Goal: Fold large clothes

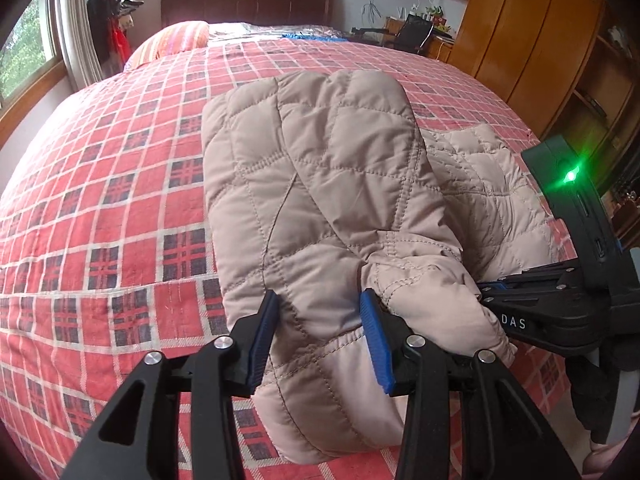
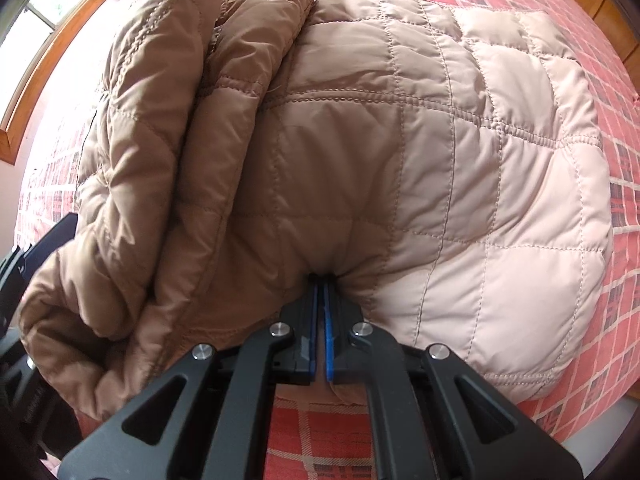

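On the plaid bedspread (image 1: 100, 184), the quilted jacket (image 1: 320, 184) is lying half-folded. The left gripper (image 1: 320, 340) is straddling its hem, unclenched, while the right gripper (image 2: 320, 312) is pinching a fold tight. Puffy, light and slippery, it is probably best gripped along stitched seams.

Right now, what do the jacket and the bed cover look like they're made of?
The jacket looks like a beige synthetic shell, perhaps nylon or polyester, with padding inside: it has a slight sheen, stitched diamond quilting and puffed panels. The bed cover looks like woven cotton, matte, with a red plaid pattern and faint fuzz; the fibre itself can't be confirmed.
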A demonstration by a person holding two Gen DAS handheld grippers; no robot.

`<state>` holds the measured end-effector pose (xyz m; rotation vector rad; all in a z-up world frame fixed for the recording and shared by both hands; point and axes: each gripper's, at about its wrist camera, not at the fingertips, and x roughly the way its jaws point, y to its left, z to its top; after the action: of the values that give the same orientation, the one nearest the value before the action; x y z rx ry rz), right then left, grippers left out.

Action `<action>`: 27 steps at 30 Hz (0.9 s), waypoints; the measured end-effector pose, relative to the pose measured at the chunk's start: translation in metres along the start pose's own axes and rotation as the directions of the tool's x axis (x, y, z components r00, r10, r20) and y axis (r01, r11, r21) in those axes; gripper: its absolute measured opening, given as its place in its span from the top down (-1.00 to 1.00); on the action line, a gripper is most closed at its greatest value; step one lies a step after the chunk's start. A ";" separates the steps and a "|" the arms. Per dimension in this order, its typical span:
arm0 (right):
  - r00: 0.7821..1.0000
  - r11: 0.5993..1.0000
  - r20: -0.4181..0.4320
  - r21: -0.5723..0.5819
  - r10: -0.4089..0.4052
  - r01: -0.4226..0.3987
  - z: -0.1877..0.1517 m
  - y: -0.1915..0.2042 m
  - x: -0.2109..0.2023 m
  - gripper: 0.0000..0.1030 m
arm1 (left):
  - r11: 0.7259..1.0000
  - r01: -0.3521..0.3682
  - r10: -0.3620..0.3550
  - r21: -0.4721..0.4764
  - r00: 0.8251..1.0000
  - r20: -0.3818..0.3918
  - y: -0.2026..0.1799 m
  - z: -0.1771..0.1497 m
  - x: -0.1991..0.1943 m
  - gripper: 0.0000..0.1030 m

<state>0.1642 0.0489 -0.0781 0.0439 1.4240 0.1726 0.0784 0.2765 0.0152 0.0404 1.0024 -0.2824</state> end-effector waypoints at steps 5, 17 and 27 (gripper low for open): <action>1.000 1.000 -0.008 -0.002 0.011 -0.011 0.006 -0.007 -0.002 0.98 | 0.999 0.034 -0.034 0.023 0.999 0.006 -0.005 -0.003 -0.008 0.20; 0.997 0.998 0.049 0.016 0.055 -0.056 0.011 -0.020 -0.031 0.76 | 0.999 0.030 -0.030 0.021 1.000 0.006 0.000 -0.008 0.002 0.16; 0.979 0.989 0.143 -0.040 0.148 -0.144 0.018 -0.008 -0.080 0.12 | 0.995 -0.040 0.046 -0.094 0.997 0.067 0.047 0.011 -0.026 -0.02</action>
<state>0.1718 0.0304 0.0018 0.1347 1.2722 0.3060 0.0862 0.3256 0.0382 -0.0316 0.9438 -0.1961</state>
